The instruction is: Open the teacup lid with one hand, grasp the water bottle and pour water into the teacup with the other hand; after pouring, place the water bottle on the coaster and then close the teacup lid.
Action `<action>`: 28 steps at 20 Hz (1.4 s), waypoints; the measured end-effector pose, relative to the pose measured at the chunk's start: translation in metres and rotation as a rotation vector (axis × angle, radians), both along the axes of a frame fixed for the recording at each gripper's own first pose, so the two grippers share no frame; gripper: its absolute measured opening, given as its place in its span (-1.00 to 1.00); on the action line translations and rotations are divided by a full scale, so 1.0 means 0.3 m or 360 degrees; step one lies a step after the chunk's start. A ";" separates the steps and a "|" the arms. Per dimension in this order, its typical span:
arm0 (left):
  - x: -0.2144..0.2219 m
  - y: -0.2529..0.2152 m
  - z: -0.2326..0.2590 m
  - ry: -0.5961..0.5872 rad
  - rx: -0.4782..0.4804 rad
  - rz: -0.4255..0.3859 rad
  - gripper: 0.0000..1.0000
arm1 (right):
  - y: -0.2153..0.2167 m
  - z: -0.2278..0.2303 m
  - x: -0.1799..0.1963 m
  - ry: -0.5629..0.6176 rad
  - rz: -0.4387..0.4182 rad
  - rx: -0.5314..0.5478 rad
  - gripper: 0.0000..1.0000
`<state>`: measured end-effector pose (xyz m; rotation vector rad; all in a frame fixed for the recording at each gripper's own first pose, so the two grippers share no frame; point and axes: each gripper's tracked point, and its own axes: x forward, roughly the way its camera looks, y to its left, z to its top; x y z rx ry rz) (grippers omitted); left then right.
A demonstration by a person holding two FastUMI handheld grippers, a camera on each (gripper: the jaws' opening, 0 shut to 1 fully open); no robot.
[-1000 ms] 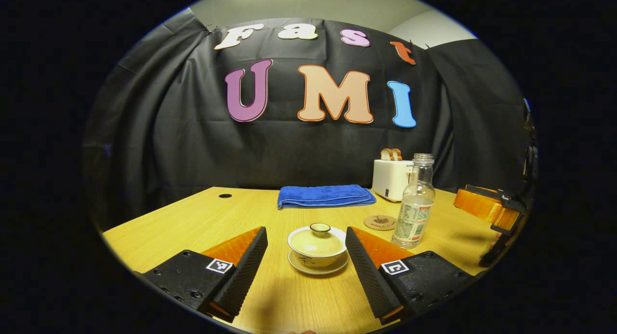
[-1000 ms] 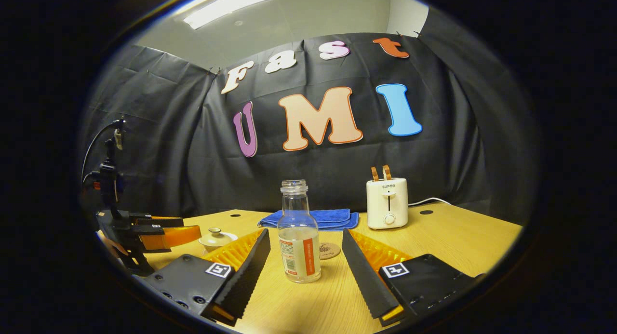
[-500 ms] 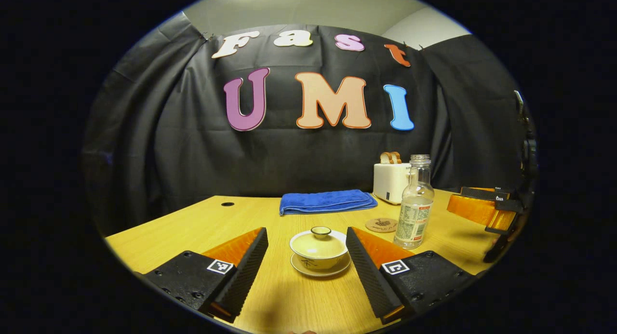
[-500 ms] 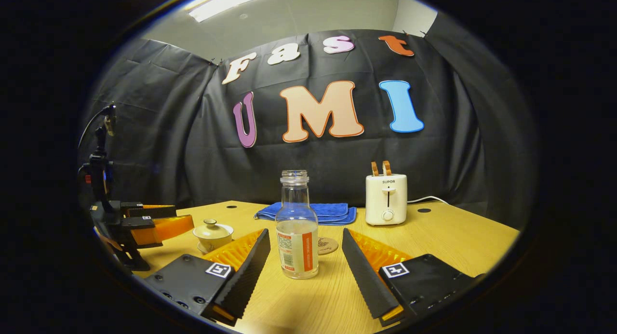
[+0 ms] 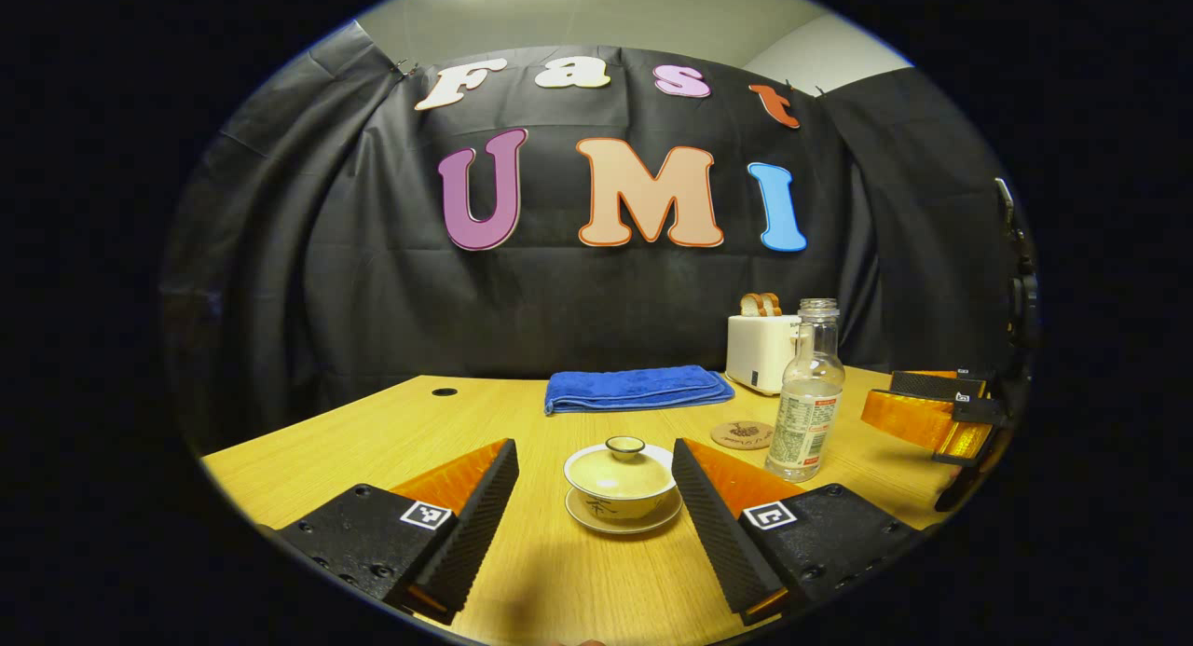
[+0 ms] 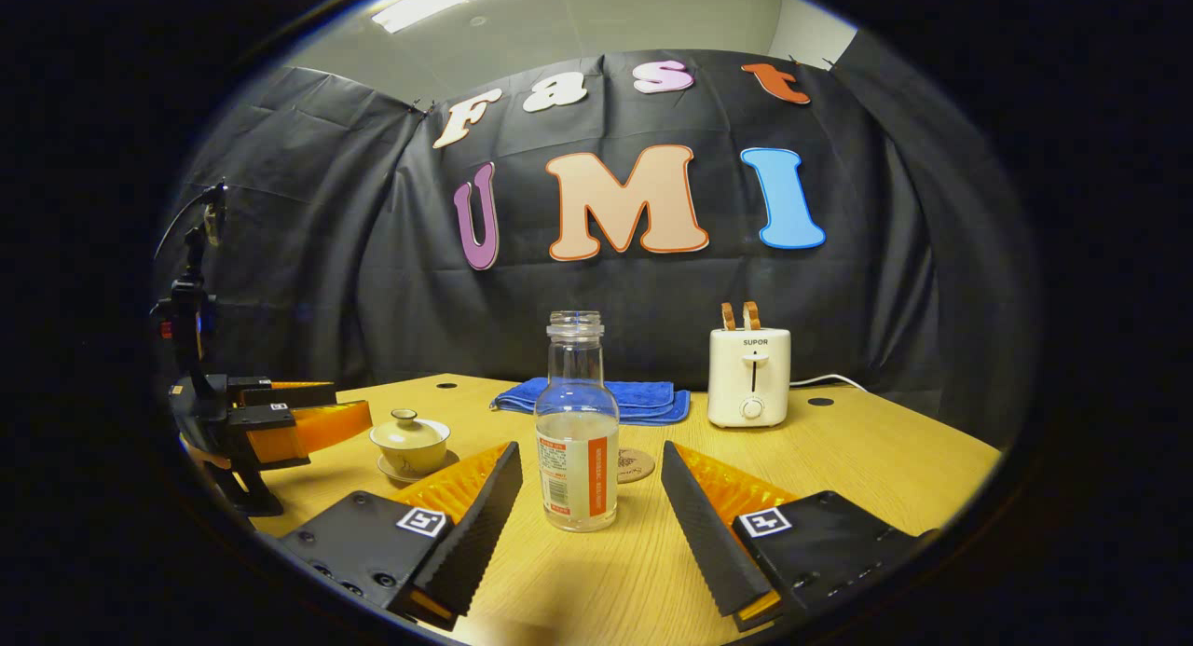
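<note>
A cream lidded teacup [image 5: 620,483] on its saucer stands on the wooden table, just ahead of my left gripper [image 5: 595,520], whose fingers are open on either side of it without touching. The lid with its small knob [image 5: 624,445] sits on the cup. A clear uncapped water bottle [image 6: 577,436], partly filled, stands upright between the open fingers of my right gripper [image 6: 587,525], untouched. The same bottle [image 5: 806,394] is right of the teacup in the left gripper view. A round coaster [image 6: 636,464] lies behind the bottle. The teacup [image 6: 410,441] and left gripper [image 6: 308,418] show at the left.
A folded blue towel [image 5: 638,388] lies at the back of the table [image 5: 373,432]. A white toaster [image 6: 748,376] with bread slices stands at the back right, its cable trailing right. The right gripper [image 5: 932,408] hovers at the table's right side.
Both grippers have dropped lower and eased toward their objects; the teacup and bottle now show more from the side. Neither object has moved and both grippers stay open.
</note>
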<state>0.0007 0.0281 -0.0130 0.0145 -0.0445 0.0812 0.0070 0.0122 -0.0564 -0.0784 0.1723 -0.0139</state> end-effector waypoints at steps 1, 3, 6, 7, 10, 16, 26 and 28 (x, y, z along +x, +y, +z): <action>0.005 0.001 0.001 -0.0001 0.0001 0.0004 0.94 | -0.004 0.002 0.001 0.0003 -0.0013 0.0001 0.93; 0.003 0.006 -0.002 0.0001 -0.0001 0.0016 0.94 | -0.012 0.004 0.001 -0.0001 -0.0026 -0.0002 0.97; 0.011 -0.022 0.003 -0.0004 0.0002 -0.0040 0.94 | -0.008 -0.003 0.001 0.0003 -0.0022 0.0000 0.89; 0.012 -0.031 0.004 -0.0013 0.0001 -0.0066 0.94 | -0.006 0.002 0.002 0.0001 -0.0017 -0.0003 0.93; 0.041 -0.024 0.000 -0.0001 0.0000 -0.0058 0.93 | 0.002 -0.004 0.002 0.0006 0.0006 0.0006 0.97; 0.129 -0.034 -0.045 0.0135 0.0010 -0.0077 0.94 | 0.001 -0.001 0.005 0.0002 0.0004 0.0005 0.93; 0.201 -0.046 -0.106 0.0342 0.0080 -0.0088 0.64 | 0.008 -0.003 0.002 0.0004 0.0027 0.0010 0.93; 0.202 -0.047 -0.100 0.0341 0.0085 -0.0082 0.58 | 0.008 -0.002 0.003 0.0003 0.0028 0.0009 0.90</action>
